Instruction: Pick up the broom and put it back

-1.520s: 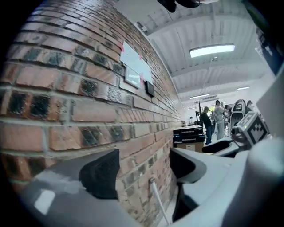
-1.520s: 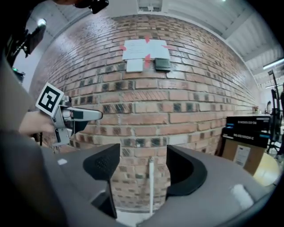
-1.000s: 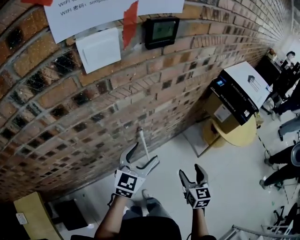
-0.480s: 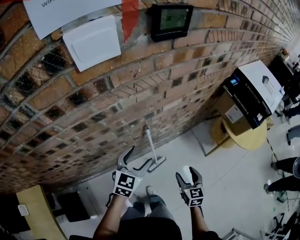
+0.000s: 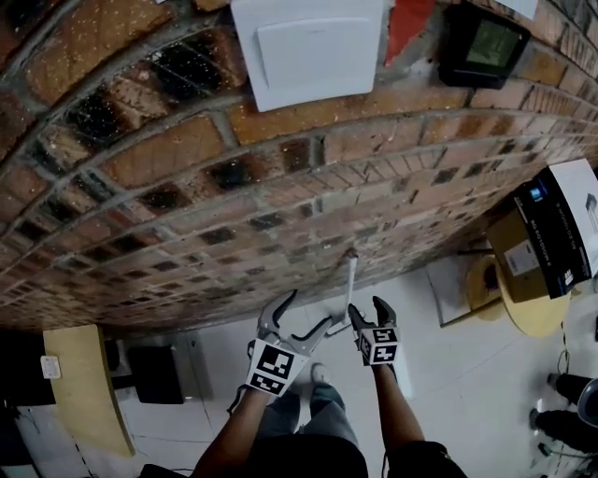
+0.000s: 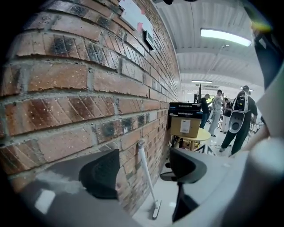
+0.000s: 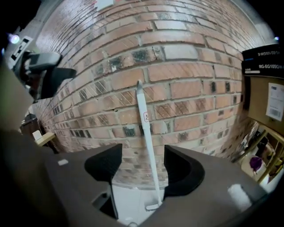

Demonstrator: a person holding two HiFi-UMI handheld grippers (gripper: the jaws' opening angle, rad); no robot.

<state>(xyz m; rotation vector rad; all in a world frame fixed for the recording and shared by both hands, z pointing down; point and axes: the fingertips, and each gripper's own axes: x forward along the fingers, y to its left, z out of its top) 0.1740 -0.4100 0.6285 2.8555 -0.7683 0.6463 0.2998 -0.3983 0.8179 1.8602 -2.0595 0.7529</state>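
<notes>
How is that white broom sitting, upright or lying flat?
Nearly upright, leaning: the broom has its head on the floor and its handle top against the brick wall.

Brick wall [image 5: 187,159]: red-brown, pale mortar, some dark bricks.
Fittings on the wall: white square panel [image 5: 308,47]; red tape strip [image 5: 408,28]; black screen unit [image 5: 486,47].
Floor [image 5: 448,373]: pale, smooth.
Round yellow table [image 5: 528,313] near the wall, carrying a cardboard box [image 5: 514,257] with a black-and-white box [image 5: 561,233] on top.
Light wooden top [image 5: 89,383], far left.
Ceiling strip light [image 6: 226,37], lit.
</notes>
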